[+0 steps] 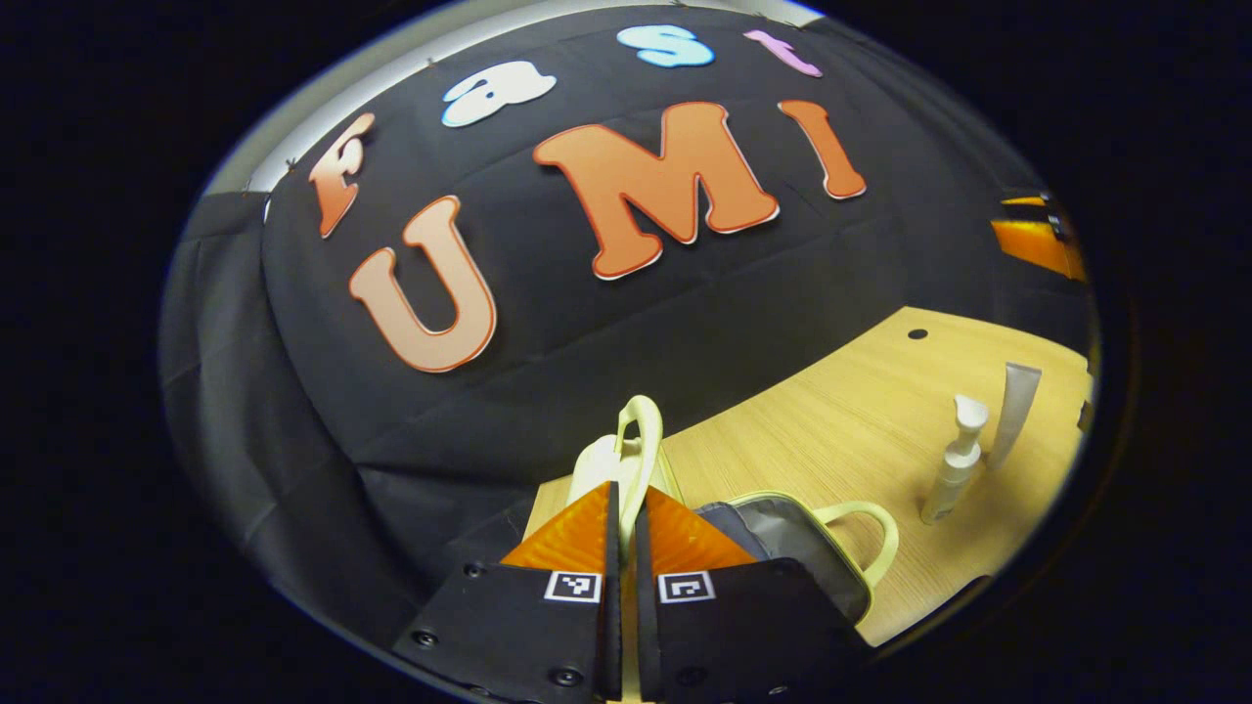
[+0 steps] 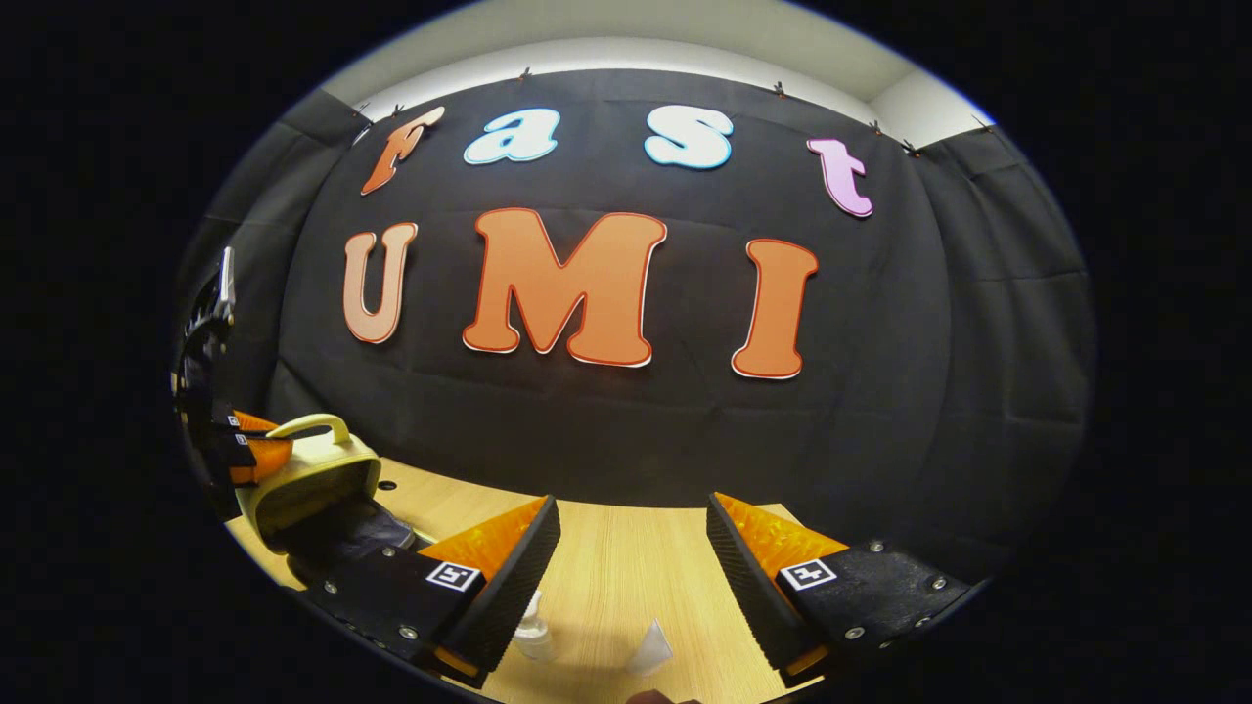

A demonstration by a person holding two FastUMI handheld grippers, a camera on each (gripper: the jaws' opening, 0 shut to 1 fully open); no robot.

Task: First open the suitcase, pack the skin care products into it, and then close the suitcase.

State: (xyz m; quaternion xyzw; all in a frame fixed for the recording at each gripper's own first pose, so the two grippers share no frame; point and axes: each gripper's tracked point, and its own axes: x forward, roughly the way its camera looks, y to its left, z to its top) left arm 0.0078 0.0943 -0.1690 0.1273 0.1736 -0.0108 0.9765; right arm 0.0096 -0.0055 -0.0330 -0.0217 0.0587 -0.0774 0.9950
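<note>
Left gripper: clamped on suitcase lid
Right gripper: fingers apart, above table
Products: two, bottle and tube, upright, nothing between

light: dim, even | focus: sharp | edges: strong fisheye bending | shadows: soft

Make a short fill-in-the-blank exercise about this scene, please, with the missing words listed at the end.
1. The left gripper is shut on the lid of the ____, which is already open.
2. The pump bottle and the tube stand on the wooden ____.
3. The right gripper has its fingers ____ above the two products.

Missing words: suitcase; table; open
</note>
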